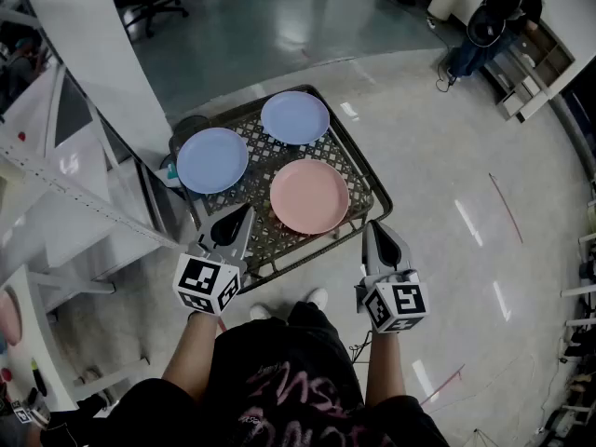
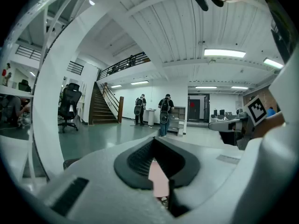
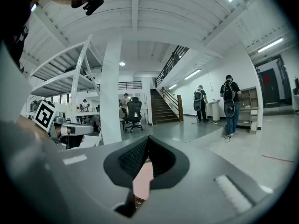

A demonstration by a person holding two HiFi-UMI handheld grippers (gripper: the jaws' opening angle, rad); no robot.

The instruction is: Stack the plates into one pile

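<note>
Nothing stacked yet: left blue plate (image 1: 212, 159), upper blue plate (image 1: 295, 117) and pink plate (image 1: 309, 196) lie apart on the wire tray (image 1: 372, 194), mid-frame. My left gripper (image 1: 238, 220) and right gripper (image 1: 376, 237) hover just below, fingers clenched empty.

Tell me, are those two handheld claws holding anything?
Nothing is held: the left gripper and right gripper are both shut and empty, short of the pink plate.

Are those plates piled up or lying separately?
Separately: pink plate, left blue plate and far blue plate lie side by side on the tray.
</note>
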